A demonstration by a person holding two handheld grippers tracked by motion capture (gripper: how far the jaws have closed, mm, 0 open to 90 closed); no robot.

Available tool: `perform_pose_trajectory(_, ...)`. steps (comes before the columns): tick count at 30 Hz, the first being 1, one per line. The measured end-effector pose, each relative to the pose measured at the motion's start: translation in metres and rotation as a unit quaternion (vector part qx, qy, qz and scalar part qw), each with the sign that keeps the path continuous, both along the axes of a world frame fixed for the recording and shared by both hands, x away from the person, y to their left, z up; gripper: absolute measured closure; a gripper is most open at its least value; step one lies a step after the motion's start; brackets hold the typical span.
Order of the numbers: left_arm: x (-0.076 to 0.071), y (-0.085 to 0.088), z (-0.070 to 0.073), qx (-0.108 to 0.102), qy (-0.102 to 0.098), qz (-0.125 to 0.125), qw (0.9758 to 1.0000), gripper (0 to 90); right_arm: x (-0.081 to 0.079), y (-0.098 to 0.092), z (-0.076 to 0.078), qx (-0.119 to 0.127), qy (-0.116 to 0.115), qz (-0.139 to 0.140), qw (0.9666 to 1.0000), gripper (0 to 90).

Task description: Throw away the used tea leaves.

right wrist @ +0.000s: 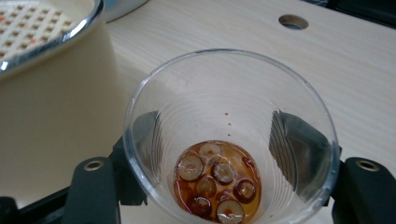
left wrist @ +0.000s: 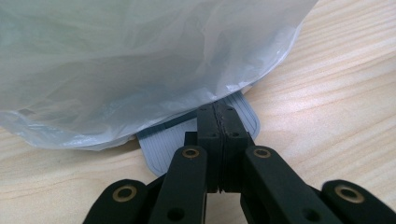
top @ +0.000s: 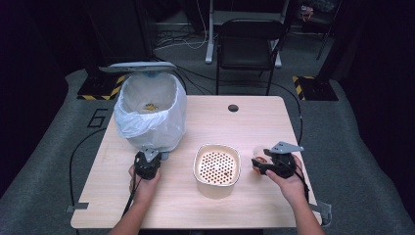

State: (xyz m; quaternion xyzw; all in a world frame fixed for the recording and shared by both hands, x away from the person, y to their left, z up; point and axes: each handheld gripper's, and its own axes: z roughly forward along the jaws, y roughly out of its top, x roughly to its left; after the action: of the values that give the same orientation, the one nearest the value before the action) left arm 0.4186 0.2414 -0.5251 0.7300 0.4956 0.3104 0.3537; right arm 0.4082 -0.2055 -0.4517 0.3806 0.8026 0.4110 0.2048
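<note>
Between the right tool's point(right wrist: 224, 186) jaws, clear cup point(right wrist: 231, 135) clasped, left tool point(left wrist: 218, 135) clenched, seemingly on pedal point(left wrist: 201, 135).

I sit at a light wooden table point(top: 205, 205) with a round cable hole point(top: 233, 107) near its far edge. Grey carpet point(top: 44, 166) covers the floor around it, with a pale figure six point(top: 98, 118) marked to my left. Beyond the table stands a black folding chair point(top: 248, 46), and behind it a white stand leg point(top: 210, 34). Two black bases with yellow and black hazard stripes point(top: 100, 88) flank the far floor. Cables point(top: 181, 41) trail there. The room's edges are dark.
</note>
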Motion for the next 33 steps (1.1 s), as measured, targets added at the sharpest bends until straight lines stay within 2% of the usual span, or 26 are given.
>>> perform_pose_trajectory(8, 0.0, 0.0, 0.0, -0.001, 0.002, 0.0, 1.0, 89.2, 0.028, 0.012, 0.015, 0.0, -0.018, 0.009, 0.9998, 33.9)
perform_pose_trajectory(11, 0.0, 0.0, 0.0, -0.001, 0.0, 0.0, 1.0, 89.2, 0.036, 0.017, 0.019, 0.001, -0.032, 0.018, 0.9993, 33.9)
perform_pose_trajectory(13, 0.0, 0.001, 0.001, 0.004, 0.0, -0.001, 1.0, 89.2, 0.043, 0.021, 0.021, -0.003, -0.033, 0.019, 0.9993, 33.9)
perform_pose_trajectory(15, 0.0, 0.0, 0.0, 0.0, 0.0, 0.0, 1.0, 89.2, 0.047, 0.023, 0.023, -0.006, -0.035, 0.024, 0.9991, 33.9)
perform_pose_trajectory(18, 0.0, 0.0, 0.0, -0.001, 0.001, 0.0, 1.0, 89.3, 0.055, 0.027, 0.026, -0.008, -0.039, 0.036, 0.9986, 33.9)
perform_pose_trajectory(21, 0.0, 0.0, 0.0, -0.001, 0.0, 0.0, 1.0, 89.3, 0.062, 0.031, 0.03, 0.001, -0.042, 0.05, 0.9979, 33.8)
perform_pose_trajectory(26, 0.0, 0.001, 0.0, 0.003, -0.001, -0.001, 1.0, 89.3, 0.071, 0.038, 0.037, -0.006, -0.05, 0.064, 0.9967, 33.7)
perform_pose_trajectory(28, 0.0, 0.0, 0.0, -0.001, 0.002, 0.0, 1.0, 89.2, 0.075, 0.041, 0.039, -0.006, -0.056, 0.077, 0.9955, 33.8)
perform_pose_trajectory(33, 0.0, 0.001, 0.001, 0.003, 0.001, -0.001, 1.0, 89.3, 0.081, 0.05, 0.044, -0.002, -0.054, 0.087, 0.9947, 33.9)
